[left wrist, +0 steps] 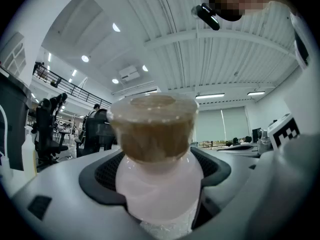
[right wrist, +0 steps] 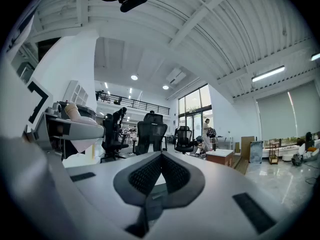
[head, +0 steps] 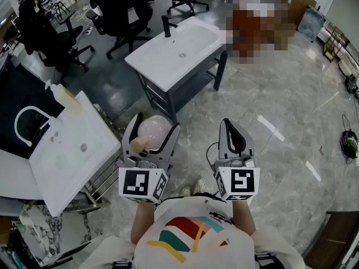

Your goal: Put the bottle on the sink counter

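Note:
My left gripper (head: 154, 125) is shut on a pale pink bottle (head: 156, 131) with a tan cap (head: 137, 144); the cap points back toward the gripper body. In the left gripper view the bottle (left wrist: 159, 189) fills the gap between the wide-set dark pads (left wrist: 100, 179), cap (left wrist: 152, 129) nearest the camera. My right gripper (head: 228, 125) hangs beside it, shut and empty, its jaws meeting in the right gripper view (right wrist: 161, 156). A white sink counter (head: 67, 161) with a white faucet (head: 25, 122) stands at the left. A second sink counter (head: 162, 66) with a black faucet (head: 166, 26) stands ahead.
A soap dispenser (head: 61, 94) stands at the back of the left sink counter. Black office chairs (head: 120, 10) crowd the far left and back. Grey marble floor (head: 280, 122) stretches to the right. The person's shoes (head: 193, 186) show between the grippers.

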Demonstrator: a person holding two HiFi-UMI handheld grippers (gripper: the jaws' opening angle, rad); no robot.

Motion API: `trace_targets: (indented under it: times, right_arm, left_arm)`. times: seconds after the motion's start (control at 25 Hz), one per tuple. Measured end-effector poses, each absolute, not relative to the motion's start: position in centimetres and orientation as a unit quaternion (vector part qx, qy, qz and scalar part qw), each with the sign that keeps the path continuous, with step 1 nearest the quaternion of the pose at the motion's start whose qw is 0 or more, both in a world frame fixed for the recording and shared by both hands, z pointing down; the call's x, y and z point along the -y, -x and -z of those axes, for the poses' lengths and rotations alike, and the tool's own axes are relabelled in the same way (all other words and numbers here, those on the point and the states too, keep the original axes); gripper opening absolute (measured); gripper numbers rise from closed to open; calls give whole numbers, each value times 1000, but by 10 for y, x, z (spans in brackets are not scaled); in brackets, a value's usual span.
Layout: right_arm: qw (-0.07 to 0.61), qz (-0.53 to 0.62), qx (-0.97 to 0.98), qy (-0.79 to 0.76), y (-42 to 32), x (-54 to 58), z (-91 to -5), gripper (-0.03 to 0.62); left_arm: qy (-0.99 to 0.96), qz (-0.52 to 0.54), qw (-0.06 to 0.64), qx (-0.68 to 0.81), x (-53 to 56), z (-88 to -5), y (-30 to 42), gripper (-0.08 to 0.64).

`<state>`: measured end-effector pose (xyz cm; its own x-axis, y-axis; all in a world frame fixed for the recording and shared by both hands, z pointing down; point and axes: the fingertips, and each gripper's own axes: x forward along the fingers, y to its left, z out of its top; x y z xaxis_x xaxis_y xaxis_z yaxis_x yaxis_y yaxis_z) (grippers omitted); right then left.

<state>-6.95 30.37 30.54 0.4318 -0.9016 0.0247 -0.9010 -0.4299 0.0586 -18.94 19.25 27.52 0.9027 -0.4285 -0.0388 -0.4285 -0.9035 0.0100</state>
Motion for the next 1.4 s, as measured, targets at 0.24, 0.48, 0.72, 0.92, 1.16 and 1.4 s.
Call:
trace_targets:
  times: [0.24, 0.48, 0.72, 0.92, 1.16, 1.4]
  right_arm:
    - [33, 6, 536, -844, 70, -305, -305, 12]
    - [39, 10, 530, -847, 62, -308, -304, 12]
    - [-2, 9, 534, -845, 51, -315, -298, 12]
    - [-1, 5, 529, -849, 37, -317, -304, 12]
    - [1, 6, 532, -847, 19, -320, -312, 12]
    - [11, 15, 534, -845, 7, -324, -314, 12]
  left_arm:
    - [-975, 24, -2, 221, -195, -273, 190, 388]
    - [-974, 28, -1, 223, -195, -270, 187, 388]
    - [-975, 35, 2, 220, -198, -268, 177, 389]
    - [-975, 35, 3, 217, -198, -272, 164, 388]
    - [-975, 47, 10, 217, -198, -275, 144, 388]
    - [-974, 57, 14, 219, -198, -280, 131, 388]
